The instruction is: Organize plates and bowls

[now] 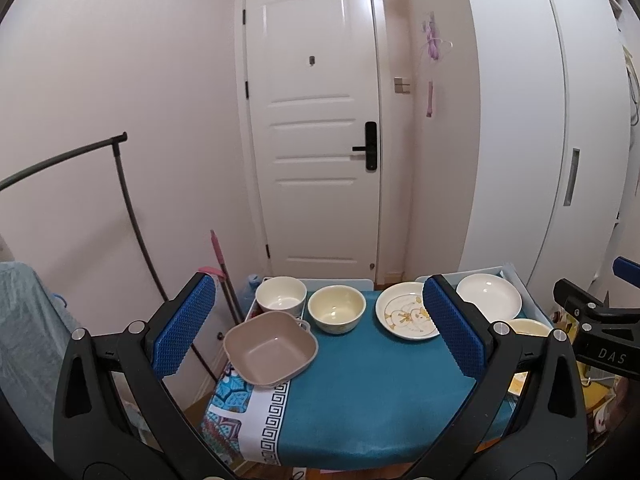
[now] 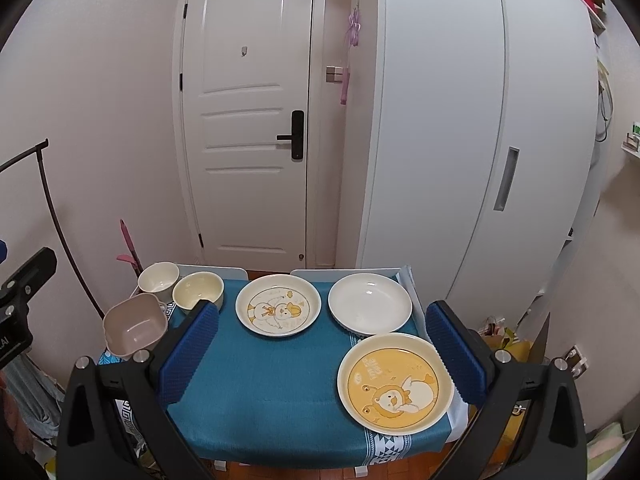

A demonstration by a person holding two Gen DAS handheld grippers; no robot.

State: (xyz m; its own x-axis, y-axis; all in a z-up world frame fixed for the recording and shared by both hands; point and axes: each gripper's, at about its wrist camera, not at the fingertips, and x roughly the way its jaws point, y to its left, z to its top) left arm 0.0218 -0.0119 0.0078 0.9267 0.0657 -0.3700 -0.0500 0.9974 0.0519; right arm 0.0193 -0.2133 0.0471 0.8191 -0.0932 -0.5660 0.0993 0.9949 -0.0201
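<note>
- Plates and bowls sit spread over a small table with a blue cloth (image 2: 260,380); neither pair of tongs holds any of them.
- The left tongs (image 1: 316,328) hover above the near edge of the table, blue pads wide apart, with nothing between them.
- The right tongs (image 2: 322,354) hang over the near right part of the table, pads also wide apart and empty.
- Nearest the right tongs, at the near right corner, lies a yellow plate (image 2: 395,383) with a cartoon animal, just beside the right pad in this view.
- Behind it lies a plain white plate (image 2: 369,305), their rims touching or overlapping in the right view.
- To the left of the white plate, apart from it, is a white plate with a duck drawing (image 2: 278,305).
- Further left stands a cream bowl (image 1: 337,308), and beside it, at the far left corner, a white bowl (image 1: 281,295).
- A square beige bowl (image 1: 270,347) sits at the left edge, in front of the white bowl, tilted and overhanging the table side.
- Behind the table are a white door (image 1: 316,120) and a white wardrobe (image 2: 460,120).
</note>
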